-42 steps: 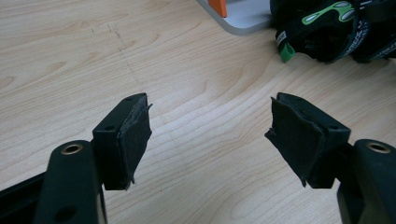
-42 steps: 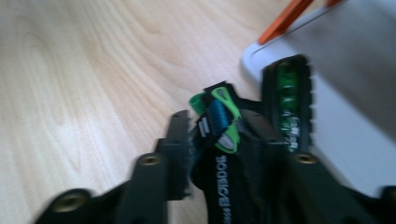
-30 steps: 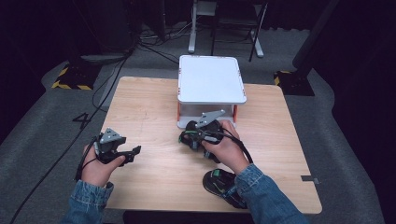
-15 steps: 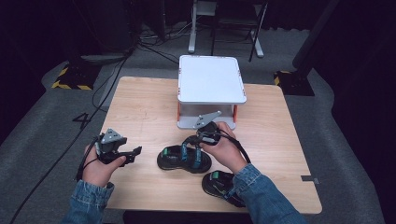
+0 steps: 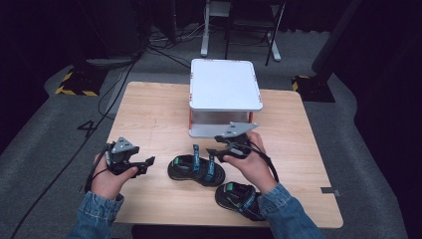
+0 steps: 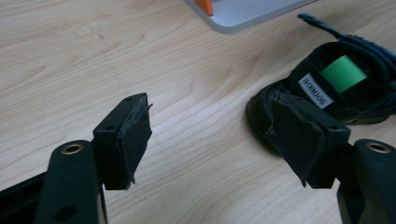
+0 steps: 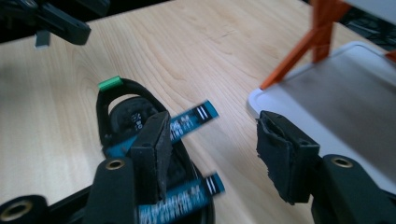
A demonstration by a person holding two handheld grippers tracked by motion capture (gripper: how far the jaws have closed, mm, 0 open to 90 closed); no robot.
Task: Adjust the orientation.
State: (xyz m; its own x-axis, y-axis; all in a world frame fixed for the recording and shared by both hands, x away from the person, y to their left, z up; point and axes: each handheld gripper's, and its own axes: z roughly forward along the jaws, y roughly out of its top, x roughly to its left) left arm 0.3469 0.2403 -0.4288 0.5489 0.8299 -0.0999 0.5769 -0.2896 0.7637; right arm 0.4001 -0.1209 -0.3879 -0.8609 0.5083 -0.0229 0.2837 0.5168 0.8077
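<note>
Right tongs (image 5: 213, 153) just opening, level above the black sandal (image 5: 195, 170).

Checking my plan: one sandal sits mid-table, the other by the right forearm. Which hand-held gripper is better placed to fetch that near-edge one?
Probably the right hand-held gripper: its jaws have just opened off the middle sandal, and the second sandal lies beside that forearm. The left hand-held gripper is across the table.

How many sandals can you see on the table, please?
2: one sandal lies mid-table between the two grippers, in front of the white rack; the other sandal sits near the table's front edge, partly covered by the right sleeve.
</note>
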